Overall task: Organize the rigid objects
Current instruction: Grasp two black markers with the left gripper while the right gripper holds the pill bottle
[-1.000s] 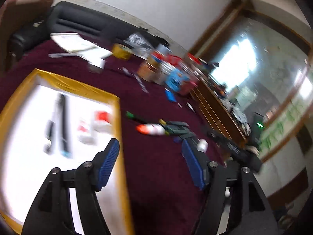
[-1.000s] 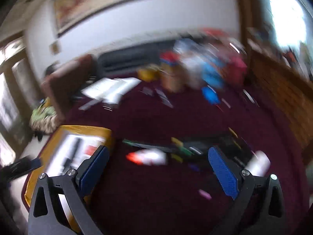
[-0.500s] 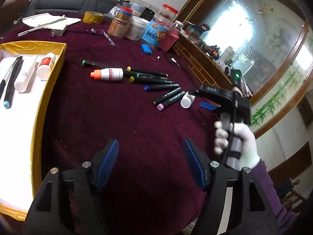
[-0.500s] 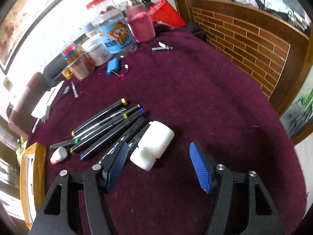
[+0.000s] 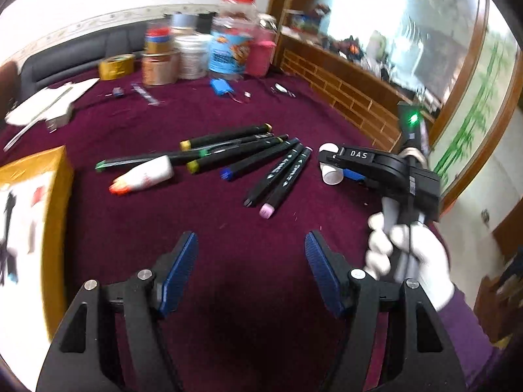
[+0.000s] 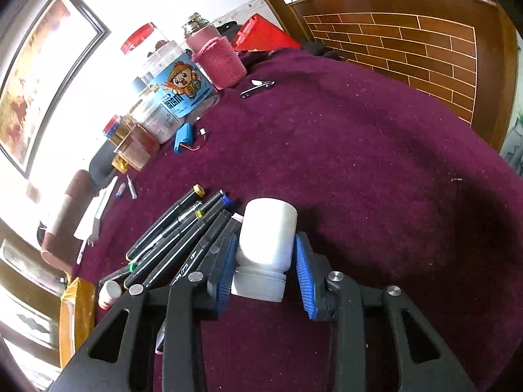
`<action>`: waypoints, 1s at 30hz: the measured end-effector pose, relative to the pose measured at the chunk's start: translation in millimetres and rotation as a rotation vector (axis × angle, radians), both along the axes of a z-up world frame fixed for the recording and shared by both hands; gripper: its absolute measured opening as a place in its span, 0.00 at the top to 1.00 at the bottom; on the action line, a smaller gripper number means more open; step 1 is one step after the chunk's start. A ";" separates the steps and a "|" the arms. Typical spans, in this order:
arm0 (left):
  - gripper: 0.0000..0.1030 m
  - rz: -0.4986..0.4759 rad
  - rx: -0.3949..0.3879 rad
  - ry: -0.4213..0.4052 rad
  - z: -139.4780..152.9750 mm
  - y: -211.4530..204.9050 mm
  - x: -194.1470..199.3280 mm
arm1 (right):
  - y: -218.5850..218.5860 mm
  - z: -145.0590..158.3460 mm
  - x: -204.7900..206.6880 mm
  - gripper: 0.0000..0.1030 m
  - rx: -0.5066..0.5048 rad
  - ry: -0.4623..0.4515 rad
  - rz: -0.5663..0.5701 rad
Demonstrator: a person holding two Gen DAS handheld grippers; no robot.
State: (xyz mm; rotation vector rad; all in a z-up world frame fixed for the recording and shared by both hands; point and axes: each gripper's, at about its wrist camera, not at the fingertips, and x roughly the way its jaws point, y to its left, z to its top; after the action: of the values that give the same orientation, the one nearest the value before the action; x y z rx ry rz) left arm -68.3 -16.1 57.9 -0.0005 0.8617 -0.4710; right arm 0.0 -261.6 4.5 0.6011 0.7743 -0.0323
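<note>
Across the maroon tablecloth (image 6: 359, 150), markers (image 5: 248, 156) lie before a wood-panelled wall (image 6: 408, 36).

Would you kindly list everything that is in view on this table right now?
markers: several, black with coloured ends, fanned mid-table
glue bottle: one, white with orange tip, lying against the markers
white bottle: one, white, lying beside the markers
tray: one, yellow-rimmed, near the glue bottle
jars: several, mixed colours, far edge
battery pack: one, blue, before the jars
left gripper: open, empty
right gripper: jaws just closed onto the white bottle
gloved hand: one, white, holding the right gripper
</note>
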 end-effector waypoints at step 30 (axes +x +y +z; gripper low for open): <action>0.71 -0.061 -0.054 0.200 -38.6 41.1 -6.5 | -3.4 -2.2 3.0 0.54 0.066 -0.038 0.052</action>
State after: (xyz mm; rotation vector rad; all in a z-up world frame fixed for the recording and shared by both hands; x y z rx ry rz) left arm -74.8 25.0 19.3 -0.0716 1.0473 -0.5581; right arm 2.9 -265.0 2.3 0.6424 0.7559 0.0530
